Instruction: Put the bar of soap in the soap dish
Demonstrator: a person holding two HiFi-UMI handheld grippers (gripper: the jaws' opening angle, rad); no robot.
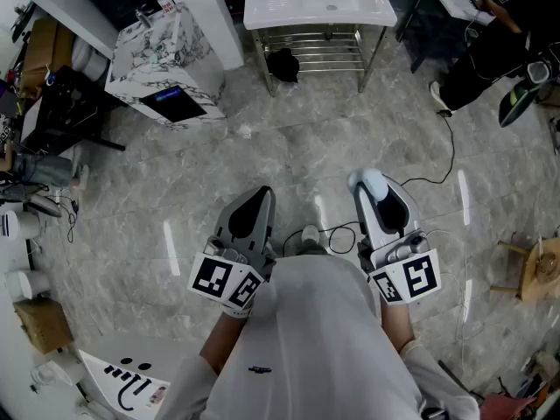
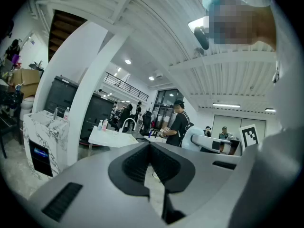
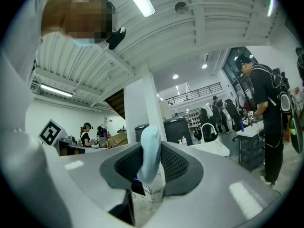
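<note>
Bar of soap [image 3: 150, 148], pale blue: clamped on edge in the right tool [image 3: 152, 163]. Left tool [image 2: 151, 153]: pinched together, empty. Both are held over the floor [image 1: 289, 147], well short of the white table [image 1: 262, 11]. Pick-up done. Carrying and placing remain. No soap dish can be made out.

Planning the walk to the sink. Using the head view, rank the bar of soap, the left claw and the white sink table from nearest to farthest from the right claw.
1. bar of soap, gripped in the right claw itself.
2. left claw, alongside on the left.
3. white sink table, far ahead, top of view.
</note>
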